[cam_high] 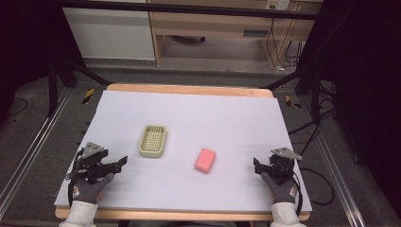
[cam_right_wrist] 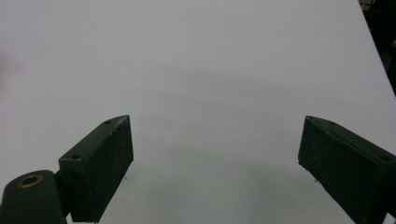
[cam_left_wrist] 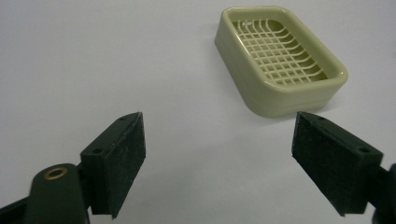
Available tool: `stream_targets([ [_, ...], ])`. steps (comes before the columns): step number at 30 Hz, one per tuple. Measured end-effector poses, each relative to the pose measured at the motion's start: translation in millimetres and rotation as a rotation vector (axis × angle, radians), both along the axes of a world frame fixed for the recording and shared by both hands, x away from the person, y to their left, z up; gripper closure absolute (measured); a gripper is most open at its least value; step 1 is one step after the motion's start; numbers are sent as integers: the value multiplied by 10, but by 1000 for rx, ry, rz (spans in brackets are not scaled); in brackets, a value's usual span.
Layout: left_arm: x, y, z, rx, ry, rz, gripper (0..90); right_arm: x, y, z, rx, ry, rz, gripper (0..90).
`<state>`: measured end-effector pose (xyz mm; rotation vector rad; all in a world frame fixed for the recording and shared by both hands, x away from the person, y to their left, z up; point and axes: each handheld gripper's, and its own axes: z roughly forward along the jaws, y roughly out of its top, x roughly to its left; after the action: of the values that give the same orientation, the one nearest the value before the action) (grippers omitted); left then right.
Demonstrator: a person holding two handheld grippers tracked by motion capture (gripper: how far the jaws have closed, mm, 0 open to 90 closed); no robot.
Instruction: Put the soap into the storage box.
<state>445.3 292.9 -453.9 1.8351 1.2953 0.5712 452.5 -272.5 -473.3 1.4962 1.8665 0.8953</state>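
Note:
A pale green soap dish [cam_high: 153, 141] with a grid floor lies left of the table's middle, and it is empty. A pink bar of soap [cam_high: 205, 160] lies to its right, apart from it. My left gripper [cam_high: 119, 163] rests near the front left corner, open, with nothing between its jaws. In the left gripper view the soap dish [cam_left_wrist: 280, 60] lies ahead and to the right of the left gripper [cam_left_wrist: 219, 135]. My right gripper [cam_high: 257, 165] sits at the front right, open and empty, right of the soap. The right gripper [cam_right_wrist: 215, 142] faces bare table.
The white table top [cam_high: 189, 113] has a wooden rim. Its edges lie close to both hands at left and right. Black frame legs and cables [cam_high: 321, 118] stand on the floor around the table, and wooden furniture [cam_high: 213, 28] is behind it.

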Motion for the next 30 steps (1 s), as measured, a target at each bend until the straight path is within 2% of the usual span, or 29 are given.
stream_targets([
  [2,-13,-39,6,-5,-9,-2,191,4,10,-11,1,14,5,104],
  [5,-27,-89,23,-6,-16,-14,205,-5,12,-5,0,5,2,89],
  [11,-44,-151,53,10,-28,-27,240,-13,3,-9,1,15,-7,88],
  [18,-50,-220,71,6,-29,-29,267,-21,7,0,-6,8,-7,88],
  [30,-71,-377,118,-3,-26,-66,276,-37,30,11,-4,4,-18,84],
])
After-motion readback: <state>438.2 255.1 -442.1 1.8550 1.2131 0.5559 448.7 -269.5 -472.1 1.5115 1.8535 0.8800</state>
